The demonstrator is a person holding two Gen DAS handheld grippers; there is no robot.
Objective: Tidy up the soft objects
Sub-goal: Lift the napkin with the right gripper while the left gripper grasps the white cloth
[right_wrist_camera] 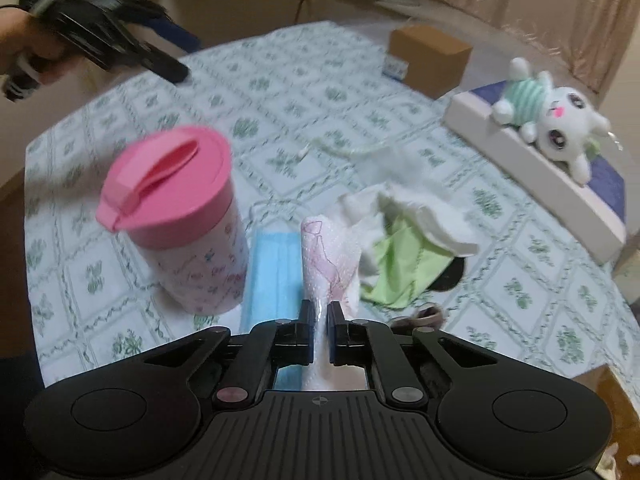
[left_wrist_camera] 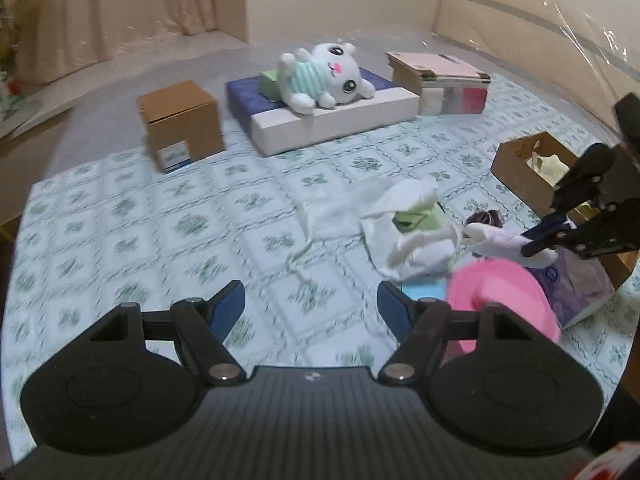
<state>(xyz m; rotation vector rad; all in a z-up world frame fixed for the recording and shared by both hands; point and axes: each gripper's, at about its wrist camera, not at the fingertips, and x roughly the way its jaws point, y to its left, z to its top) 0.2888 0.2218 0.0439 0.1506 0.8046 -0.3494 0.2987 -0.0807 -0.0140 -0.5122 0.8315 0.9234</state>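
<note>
On the bench (right_wrist_camera: 280, 92), the pick-up step is in hand: the right tongs (right_wrist_camera: 319, 316) are clamped on a soft pink-printed tissue pack (right_wrist_camera: 326, 256), just right of the pink-lidded cup (right_wrist_camera: 176, 216). The left tongs (left_wrist_camera: 311, 304) hang spread and empty. Next, I judge, comes lifting it clear toward a box.

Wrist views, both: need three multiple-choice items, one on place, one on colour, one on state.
1. Where does the white plush bunny in a striped green top lie?
A. on the flat blue-and-white box
B. inside the brown cardboard cube
C. under the table

2. What colour is the lid of the round tumbler?
A. green
B. pink
C. black

3. How is the right claw?
A. wide open, empty
B. out of view
C. shut on the pink-printed white plastic packet

Key: 1 A, the bunny rests on the box top. 2 B, the lid shows pink in both views. 3 C, the claw pinches the packet's near end.
</note>
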